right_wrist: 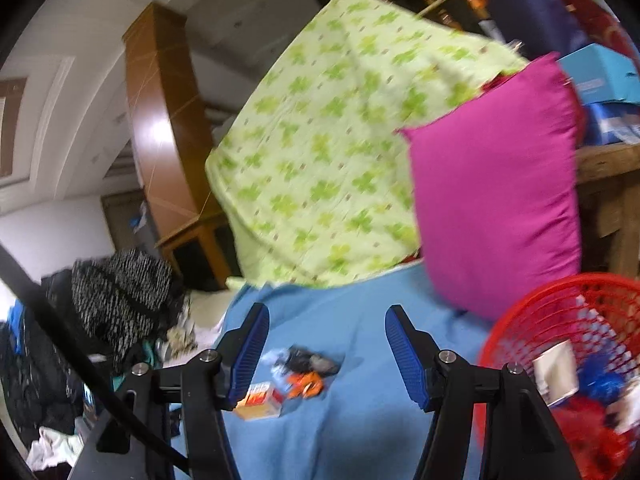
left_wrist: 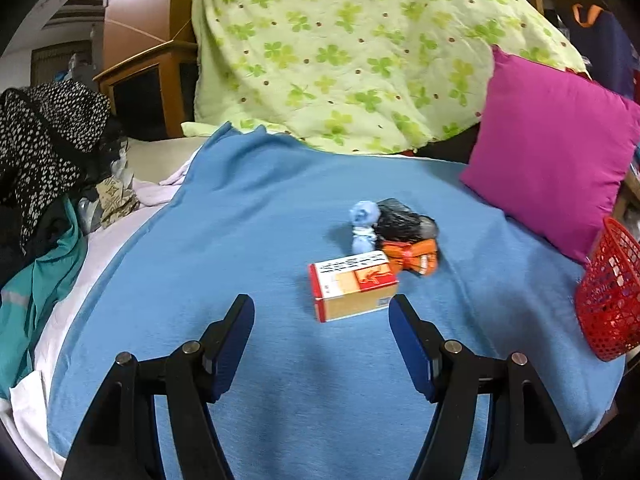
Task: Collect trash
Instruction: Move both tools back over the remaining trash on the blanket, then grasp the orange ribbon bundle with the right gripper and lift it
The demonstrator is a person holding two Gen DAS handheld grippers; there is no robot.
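Note:
A red-and-tan carton (left_wrist: 353,285) lies on the blue blanket (left_wrist: 240,240). Behind it lie an orange wrapper (left_wrist: 412,258), a black crumpled bag (left_wrist: 400,220) and a pale blue wad (left_wrist: 364,224). My left gripper (left_wrist: 322,312) is open and empty, just short of the carton. A red mesh basket (left_wrist: 608,300) stands at the right edge. In the right wrist view my right gripper (right_wrist: 327,322) is open and empty, high above the blanket (right_wrist: 360,420). The carton (right_wrist: 262,400), orange wrapper (right_wrist: 306,386) and black bag (right_wrist: 308,360) lie below it. The basket (right_wrist: 532,320) holds several scraps.
A magenta pillow (left_wrist: 556,152) leans at the back right, next to the basket. A green clover quilt (left_wrist: 360,52) is heaped behind. Piled clothes (left_wrist: 44,148) lie at the left, with a wooden cabinet (left_wrist: 152,92) beyond.

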